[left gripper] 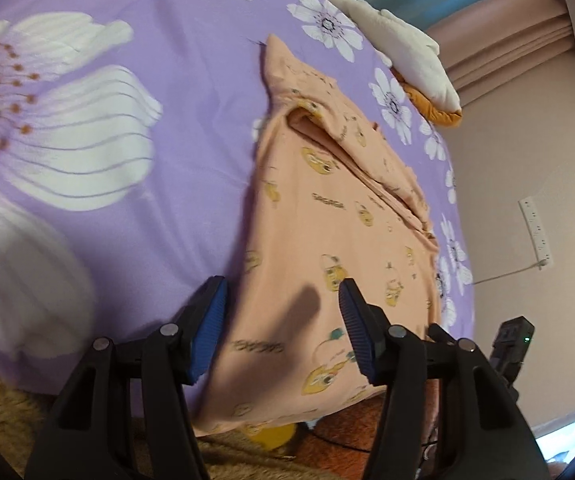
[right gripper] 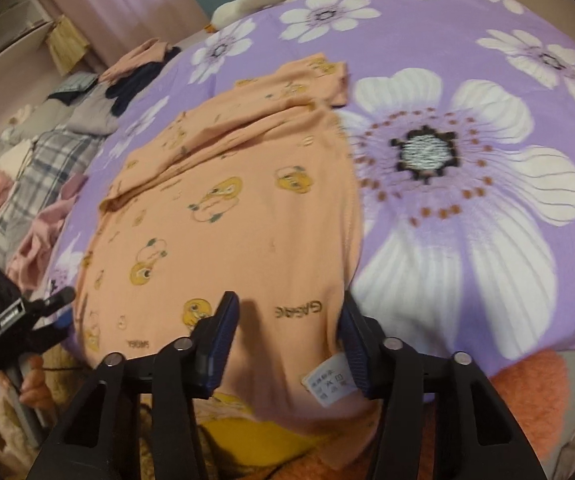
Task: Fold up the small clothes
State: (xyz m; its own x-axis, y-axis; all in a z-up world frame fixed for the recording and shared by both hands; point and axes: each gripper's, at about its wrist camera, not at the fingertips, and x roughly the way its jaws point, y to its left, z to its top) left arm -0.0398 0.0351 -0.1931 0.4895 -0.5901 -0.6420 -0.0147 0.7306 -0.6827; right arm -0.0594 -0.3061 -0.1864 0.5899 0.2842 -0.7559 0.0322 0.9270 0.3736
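A peach child's garment (left gripper: 327,220) printed with yellow cartoon birds lies flat on the purple flowered bedsheet (left gripper: 127,60), its sleeves folded in across the upper part. My left gripper (left gripper: 281,320) hovers open over the near hem. One blue pad is above the sheet, the other above the cloth, and the garment's side edge runs between them. In the right wrist view the same garment (right gripper: 227,220) fills the middle. My right gripper (right gripper: 287,332) stands open over the other near corner, where a white care label (right gripper: 329,380) shows. Neither gripper's pads press on the cloth.
A white and orange plush toy (left gripper: 399,40) lies at the bed's far edge. A pile of other clothes (right gripper: 47,160) sits on the left beyond the sheet (right gripper: 487,260). A socket strip (left gripper: 535,232) hangs on the wall. Fuzzy orange fabric (right gripper: 527,384) lies below the bed edge.
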